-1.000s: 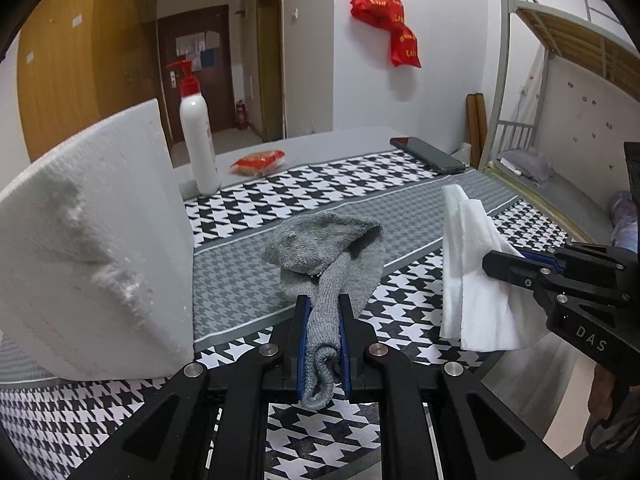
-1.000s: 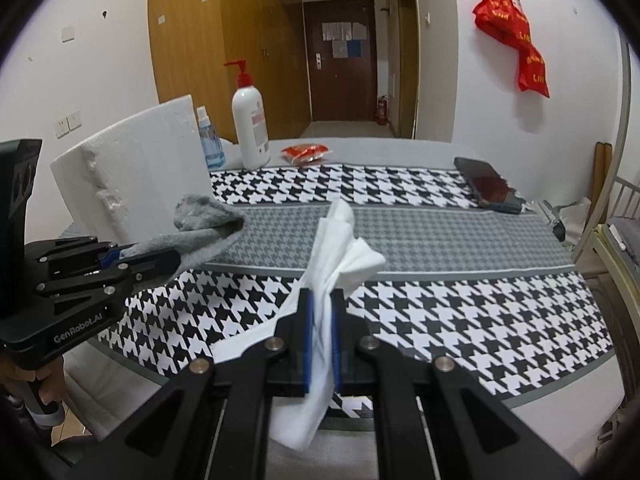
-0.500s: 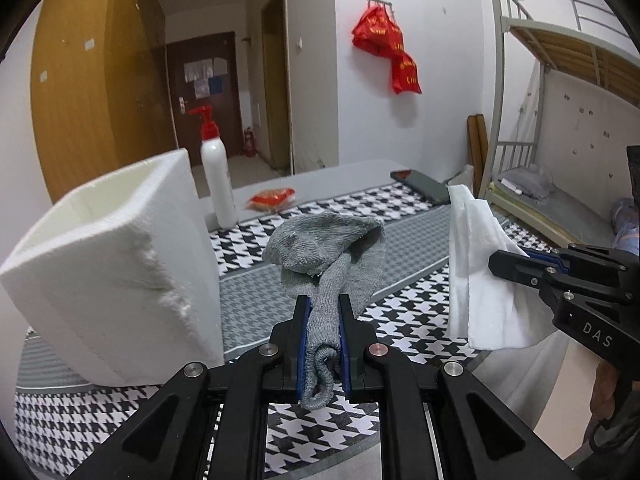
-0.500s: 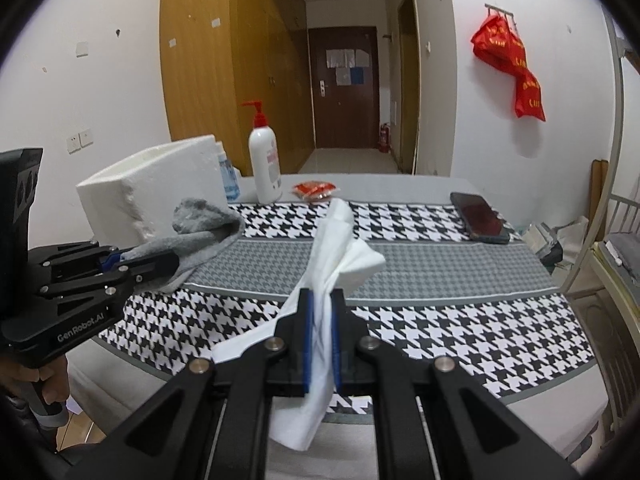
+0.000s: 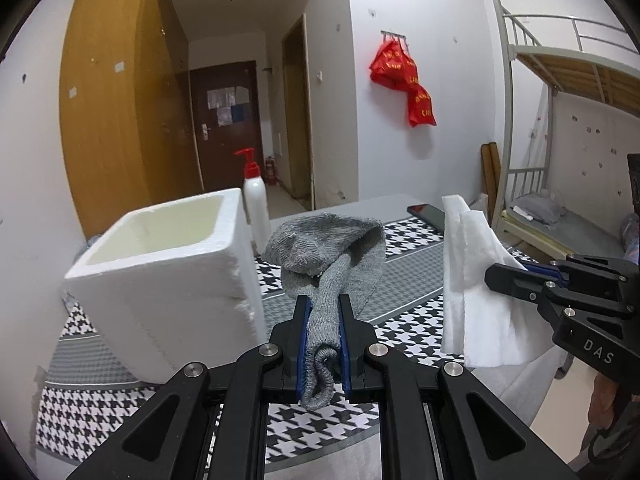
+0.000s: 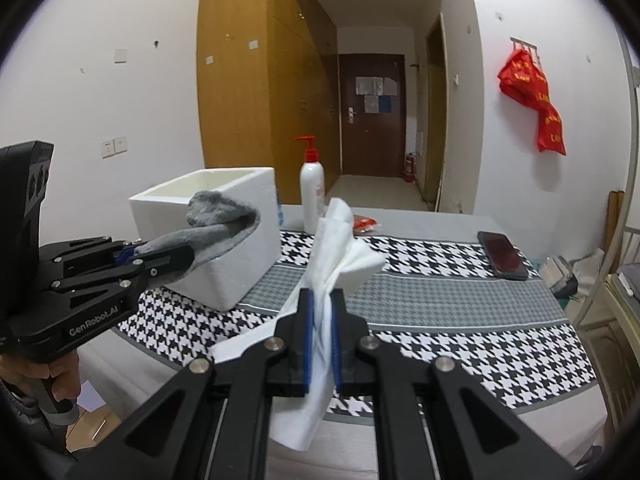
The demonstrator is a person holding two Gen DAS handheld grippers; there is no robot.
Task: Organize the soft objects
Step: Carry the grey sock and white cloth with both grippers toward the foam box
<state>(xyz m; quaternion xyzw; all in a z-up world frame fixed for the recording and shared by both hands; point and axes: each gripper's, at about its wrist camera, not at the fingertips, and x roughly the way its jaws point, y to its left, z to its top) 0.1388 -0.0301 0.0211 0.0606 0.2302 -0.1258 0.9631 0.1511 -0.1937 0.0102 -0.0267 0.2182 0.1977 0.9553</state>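
A desk [image 6: 440, 292] draped in a black-and-white houndstooth cloth with grey bands fills the lower half of both views, in a white-walled room with wooden wardrobes at upper left and a dark door down the hallway. A white foam box [image 5: 168, 280] stands open-topped at the left, a red-capped pump bottle [image 6: 312, 192] behind it, a dark phone [image 6: 502, 255] at the right edge. Red bags [image 6: 534, 100] hang from wall hooks; a metal bunk bed [image 5: 560, 120] is cut off at the right. The left tongs [image 5: 324, 316] clamp a grey sock [image 5: 332, 256] held above the desk beside the box; the right tongs [image 6: 321, 312] pinch a white cloth [image 6: 336, 248] in mid-air. The box's inside is hidden, and the small red packet [image 6: 364, 223] is too small to read.
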